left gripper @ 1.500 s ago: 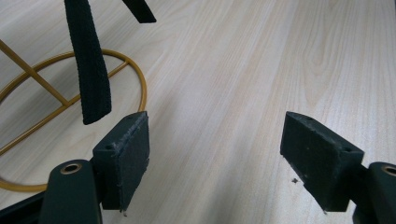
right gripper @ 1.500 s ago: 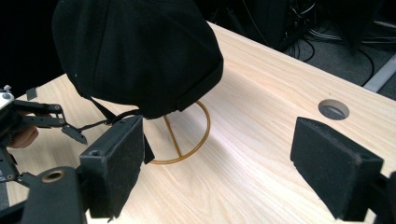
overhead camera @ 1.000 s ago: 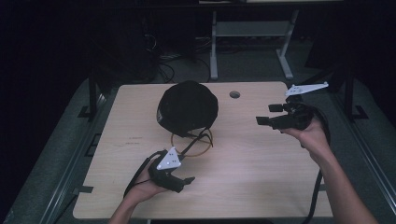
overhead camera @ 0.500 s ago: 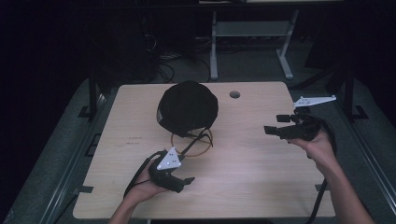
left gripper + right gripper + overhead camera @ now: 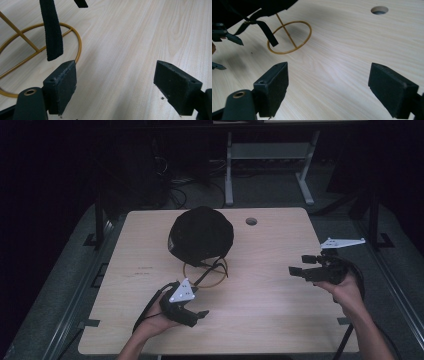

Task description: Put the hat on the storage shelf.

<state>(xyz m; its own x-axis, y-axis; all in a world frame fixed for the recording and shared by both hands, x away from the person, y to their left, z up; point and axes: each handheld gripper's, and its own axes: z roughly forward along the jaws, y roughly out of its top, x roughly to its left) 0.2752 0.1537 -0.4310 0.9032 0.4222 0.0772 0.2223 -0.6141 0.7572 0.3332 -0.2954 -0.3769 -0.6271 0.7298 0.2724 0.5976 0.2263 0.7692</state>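
A black cap (image 5: 201,235) rests on a gold wire stand (image 5: 205,272) at the middle of the wooden table (image 5: 265,310). Its black strap (image 5: 52,30) hangs down over the stand's ring base (image 5: 289,37). My left gripper (image 5: 196,317) sits low near the table's front, just in front of the ring, open with nothing between its jaws. My right gripper (image 5: 298,265) is held above the table's right side, open and empty, pointing left toward the stand.
A round cable hole (image 5: 251,221) lies in the tabletop behind and right of the cap. Cables trail from both grippers off the front edge. A white metal frame (image 5: 265,165) stands on the dark floor beyond the table.
The right gripper has moved toward the front of the table and lower along the right side. The left gripper has stayed where it was.
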